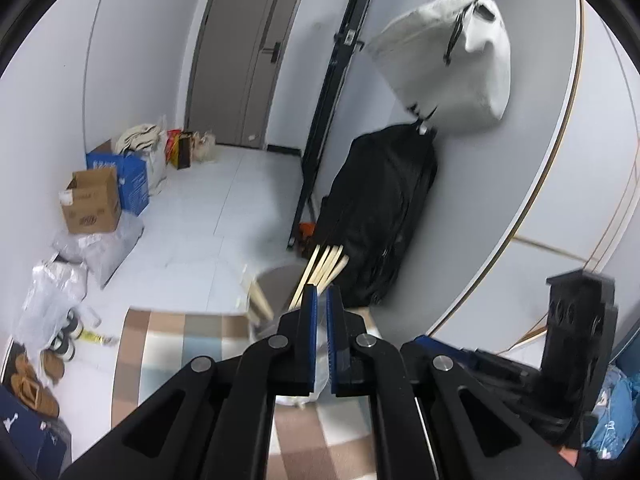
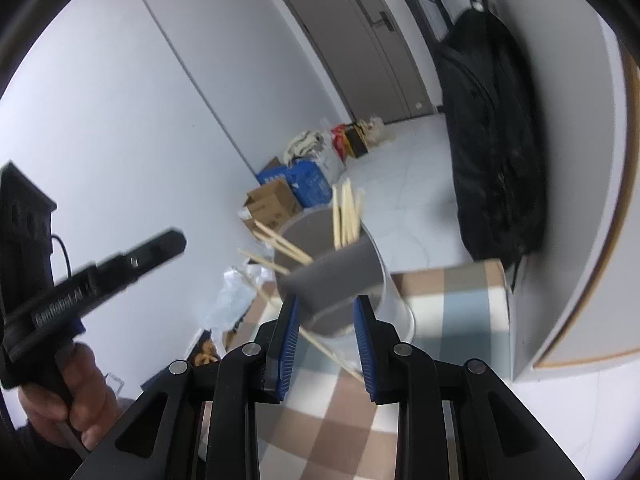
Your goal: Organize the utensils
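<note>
My left gripper (image 1: 322,294) is shut on a bundle of wooden chopsticks (image 1: 322,266) that fan out beyond its blue pads. Behind them is a round grey-and-white utensil holder (image 1: 280,284), blurred. In the right wrist view my right gripper (image 2: 326,304) is closed on the wall of that holder (image 2: 340,276) and holds it tilted above the checked tablecloth (image 2: 452,312). Several chopsticks (image 2: 346,216) stand in its far compartment and others (image 2: 280,242) stick out to the left. One loose chopstick (image 2: 332,354) lies under the holder.
The left hand-held gripper body (image 2: 92,280) is at the left of the right wrist view. A black bag (image 2: 496,140) leans on the right wall, a white bag (image 1: 452,60) hangs above it. Cardboard boxes (image 1: 94,202) and plastic bags (image 1: 56,292) line the floor.
</note>
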### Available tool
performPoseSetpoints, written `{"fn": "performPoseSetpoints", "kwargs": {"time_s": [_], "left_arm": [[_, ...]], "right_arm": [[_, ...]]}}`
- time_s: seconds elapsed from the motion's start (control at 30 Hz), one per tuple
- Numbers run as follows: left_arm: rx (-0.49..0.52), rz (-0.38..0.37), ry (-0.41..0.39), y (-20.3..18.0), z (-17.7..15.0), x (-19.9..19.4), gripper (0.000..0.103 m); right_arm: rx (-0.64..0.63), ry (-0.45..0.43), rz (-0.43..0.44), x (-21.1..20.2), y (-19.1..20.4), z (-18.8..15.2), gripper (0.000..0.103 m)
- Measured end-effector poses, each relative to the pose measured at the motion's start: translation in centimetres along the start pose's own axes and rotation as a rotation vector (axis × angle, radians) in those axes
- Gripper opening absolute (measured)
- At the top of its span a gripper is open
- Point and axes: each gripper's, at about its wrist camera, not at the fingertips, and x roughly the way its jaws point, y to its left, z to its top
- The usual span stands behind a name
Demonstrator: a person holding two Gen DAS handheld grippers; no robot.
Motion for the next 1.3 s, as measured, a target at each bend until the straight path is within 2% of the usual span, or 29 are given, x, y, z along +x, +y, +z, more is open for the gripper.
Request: {"fn": "performPoseSetpoints", "kwargs": {"time_s": [0.1,0.23,0.3,0.33,0.37,0.43,0.5,0.63,0.7,0.77,0.83,0.9,1.03,1.13,1.17,1.2,1.23,1.3], "left_arm": [[0.0,-0.02,-0.002,0.3,1.0,0.5,0.0],[-0.033,-0.014,0.042,2.0,-0.5,0.3,0.001],[-0.042,0.02,0.065,3.3,-2.2,0.2,0.003],[-0.055,0.039,0.079,3.8,-2.7,0.3,0.014],[-0.084,0.067,0.104,5.0,-3.7,0.8,0.034],[-0.147,0.134,0.127,7.4,-5.5,1.8,0.052],[-0.176,0.197,0.177,9.2,-7.0,3.4,0.052],[-0.278,0.311,0.336,12.7,-8.9,8.7,0.052],[-0.331,0.326,0.39,14.0,-9.4,11.0,0.052],[-0.361,0.377,0.419,14.8,-9.6,12.3,0.052],[-0.401,0.383,0.461,15.4,-10.1,13.8,0.052],[-0.426,0.428,0.499,15.8,-10.4,15.3,0.052],[-0.465,0.49,0.52,16.6,-10.4,16.0,0.052],[-0.444,0.548,0.531,16.8,-10.7,16.6,0.042],[-0.417,0.551,0.525,16.5,-10.7,16.8,0.028],[-0.392,0.566,0.532,16.3,-10.7,16.9,0.026],[-0.362,0.574,0.533,16.1,-10.8,17.1,0.017],[-0.341,0.576,0.525,16.2,-10.9,17.0,0.014]], "right_arm": [[-0.006,-0.019,0.012,0.2,0.2,1.2,0.028],[-0.001,-0.009,0.019,0.9,-0.1,1.4,0.029],[-0.015,0.016,0.028,1.6,-0.2,0.7,0.038],[-0.023,0.023,0.028,1.8,-0.3,0.4,0.04],[-0.031,0.036,0.022,2.2,-0.5,-0.2,0.041],[-0.03,0.061,0.019,3.0,-0.9,-1.1,0.041],[-0.012,0.085,0.015,3.8,-1.5,-2.0,0.041],[0.003,0.083,0.013,4.0,-2.3,-2.6,0.042],[0.007,0.071,0.017,3.8,-2.5,-2.5,0.043],[0.012,0.061,0.019,3.7,-2.6,-2.3,0.046],[0.018,0.061,0.021,3.8,-2.8,-2.3,0.046],[0.031,0.071,0.023,4.1,-3.2,-2.3,0.046],[0.066,0.074,0.041,4.3,-3.7,-2.2,0.046],[0.069,0.069,0.05,4.1,-3.8,-2.0,0.047],[0.069,0.068,0.053,4.1,-3.9,-2.0,0.047],[0.071,0.067,0.055,4.0,-3.9,-2.1,0.047],[0.073,0.068,0.058,4.0,-4.0,-2.1,0.047],[0.075,0.076,0.059,3.9,-3.9,-2.2,0.048]]}}
